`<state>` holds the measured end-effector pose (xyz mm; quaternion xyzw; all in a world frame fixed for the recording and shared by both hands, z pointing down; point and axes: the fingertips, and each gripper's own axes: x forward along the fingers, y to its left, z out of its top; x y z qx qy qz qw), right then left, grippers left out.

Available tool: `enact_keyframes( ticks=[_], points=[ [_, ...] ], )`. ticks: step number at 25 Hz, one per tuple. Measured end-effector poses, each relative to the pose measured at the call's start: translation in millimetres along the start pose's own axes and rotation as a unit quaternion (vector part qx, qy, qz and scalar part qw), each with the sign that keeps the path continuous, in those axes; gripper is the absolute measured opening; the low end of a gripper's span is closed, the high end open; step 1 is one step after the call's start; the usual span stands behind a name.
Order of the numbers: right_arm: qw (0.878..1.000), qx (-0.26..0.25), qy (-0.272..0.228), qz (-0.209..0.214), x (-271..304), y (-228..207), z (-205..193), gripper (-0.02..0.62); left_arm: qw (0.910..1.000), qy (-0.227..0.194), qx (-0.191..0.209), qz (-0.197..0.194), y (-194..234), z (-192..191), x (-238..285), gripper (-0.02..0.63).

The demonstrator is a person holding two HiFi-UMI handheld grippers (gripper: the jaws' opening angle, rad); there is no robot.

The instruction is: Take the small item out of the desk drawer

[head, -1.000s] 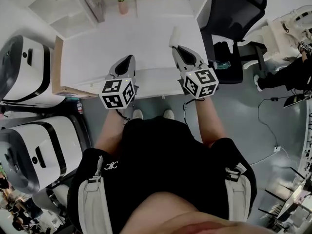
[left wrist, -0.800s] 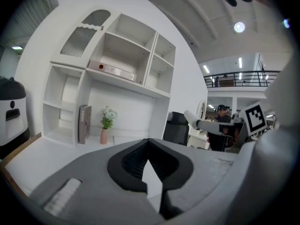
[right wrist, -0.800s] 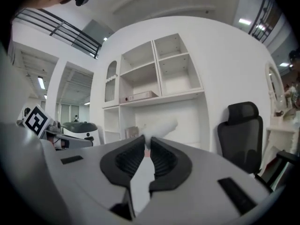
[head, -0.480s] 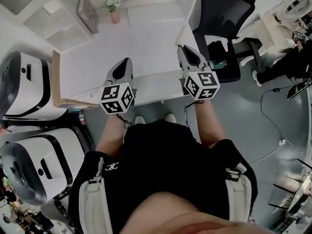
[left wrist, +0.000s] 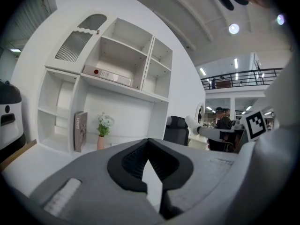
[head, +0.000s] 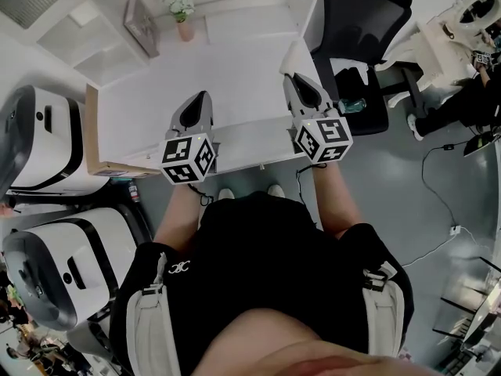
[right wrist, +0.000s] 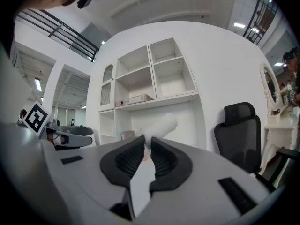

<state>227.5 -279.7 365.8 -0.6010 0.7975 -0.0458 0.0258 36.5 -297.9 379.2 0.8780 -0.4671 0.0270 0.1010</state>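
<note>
**Right gripper pinching the small item above the desk's right edge**

Your right gripper (right wrist: 146, 139) has its jaws drawn to a narrow slit. By the look of it, they are nipping the small white item (right wrist: 161, 124) at the tips. The item is a pale, rounded, blurred piece that sticks out beyond the jaws. Its long axis carries on from the jaw line, slanting up and to the right in the right gripper view.

In the head view this gripper hangs over the white desk (head: 235, 77), near its right edge. The item is hard to tell apart from the white top there.

Your left gripper (left wrist: 149, 142) has its jaws together with nothing between them. It sits over the desk's near edge, well apart from the item. The right hand is therefore the only one placed to carry it.

I cannot tell from any view whether the drawer is open.

Legible writing: none. The spine lettering on the book (left wrist: 80, 130) beside the flower pot (left wrist: 101, 142) is too small to read. The shelf box (left wrist: 107, 75) shows only a red dot.
</note>
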Motion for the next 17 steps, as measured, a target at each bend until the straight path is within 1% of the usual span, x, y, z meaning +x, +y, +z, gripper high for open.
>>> enact_keyframes(
  ticks=[12, 17],
  points=[
    [1.0, 0.006, 0.005, 0.014, 3.5, -0.2, -6.8, 0.044, 0.9996, -0.019, 0.004, 0.021, 4.9, 3.2, -1.2, 0.014],
    [1.0, 0.011, 0.009, 0.017, 4.1, 0.1, -9.8, 0.044, 0.9995, -0.019, 0.004, 0.023, 5.5, 5.2, -1.0, 0.014]
  ],
)
